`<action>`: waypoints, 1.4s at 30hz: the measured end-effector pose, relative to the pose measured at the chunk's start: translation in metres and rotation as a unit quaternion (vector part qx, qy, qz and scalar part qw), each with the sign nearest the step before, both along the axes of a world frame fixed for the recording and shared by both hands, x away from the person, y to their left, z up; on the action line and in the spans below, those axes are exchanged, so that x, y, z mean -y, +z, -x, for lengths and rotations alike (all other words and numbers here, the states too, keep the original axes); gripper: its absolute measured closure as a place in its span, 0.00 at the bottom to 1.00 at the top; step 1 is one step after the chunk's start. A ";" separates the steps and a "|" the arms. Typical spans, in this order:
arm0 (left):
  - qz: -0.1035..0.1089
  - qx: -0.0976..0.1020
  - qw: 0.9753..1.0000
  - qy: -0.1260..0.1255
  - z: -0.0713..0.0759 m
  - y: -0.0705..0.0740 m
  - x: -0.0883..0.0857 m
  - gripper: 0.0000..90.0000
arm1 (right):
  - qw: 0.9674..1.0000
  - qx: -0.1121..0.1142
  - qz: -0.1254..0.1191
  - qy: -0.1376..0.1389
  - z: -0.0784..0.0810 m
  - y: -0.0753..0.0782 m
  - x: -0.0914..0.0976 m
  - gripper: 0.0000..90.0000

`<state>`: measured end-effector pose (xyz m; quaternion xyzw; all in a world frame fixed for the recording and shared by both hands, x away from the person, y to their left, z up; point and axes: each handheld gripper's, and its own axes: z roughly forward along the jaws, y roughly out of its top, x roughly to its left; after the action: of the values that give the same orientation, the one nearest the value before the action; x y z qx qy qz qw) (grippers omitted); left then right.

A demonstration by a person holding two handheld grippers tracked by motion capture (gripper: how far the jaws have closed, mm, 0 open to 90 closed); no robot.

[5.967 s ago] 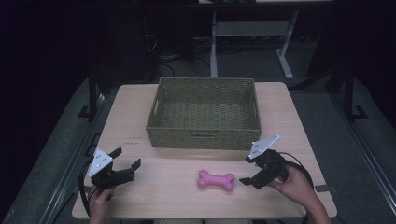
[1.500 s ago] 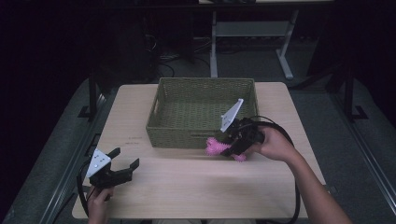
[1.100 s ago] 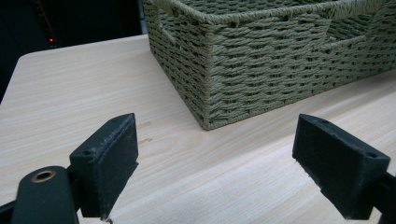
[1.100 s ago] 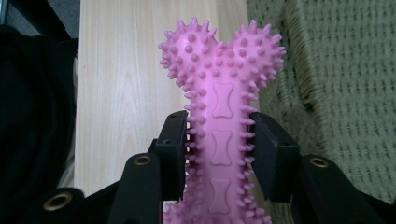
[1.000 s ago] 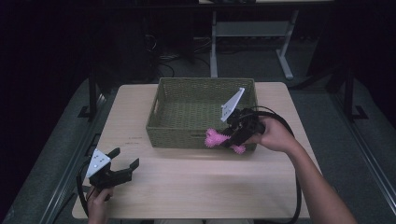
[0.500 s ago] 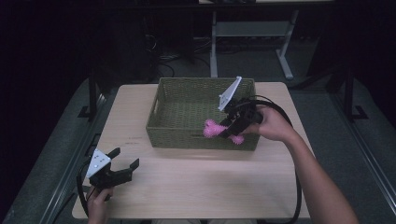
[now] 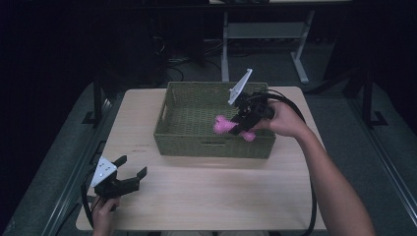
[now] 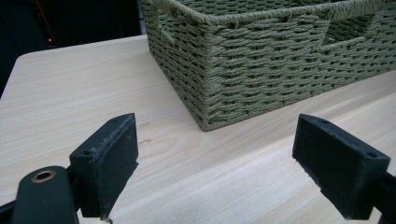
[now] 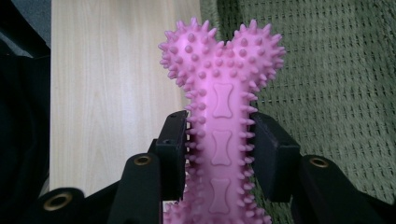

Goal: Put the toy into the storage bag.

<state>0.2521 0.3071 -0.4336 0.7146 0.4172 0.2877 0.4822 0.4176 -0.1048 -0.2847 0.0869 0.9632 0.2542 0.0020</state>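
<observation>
Over the near right corner of the woven olive-green rectangular basket [image 7: 206, 142], the right gripper [image 7: 242, 123] hangs in the person's right hand [image 7: 282, 118], its jaws clamped on the shaft of a spiky pink rubber bone-shaped toy [image 7: 226, 126]. From the right gripper view, the toy [image 9: 223, 121] stands up between the two black pads, its knobbed end above the basket's rim, with the basket floor to one side and the pale wooden table [image 9: 112, 84] to the other. Near the table's front left corner, the left gripper [image 7: 124, 176] rests low with its jaws spread wide and nothing between them, the basket's corner [image 8: 210, 88] a little way ahead.
</observation>
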 end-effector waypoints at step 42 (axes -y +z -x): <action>0.000 -0.001 1.000 0.001 -0.001 0.000 0.000 0.15 | 0.997 -0.053 0.015 -0.053 -0.066 -0.044 -0.005 0.64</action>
<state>0.2535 0.3069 -0.4335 0.7145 0.4185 0.2877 0.4813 0.4832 -0.0999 -0.3284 0.1512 0.9598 0.2339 -0.0341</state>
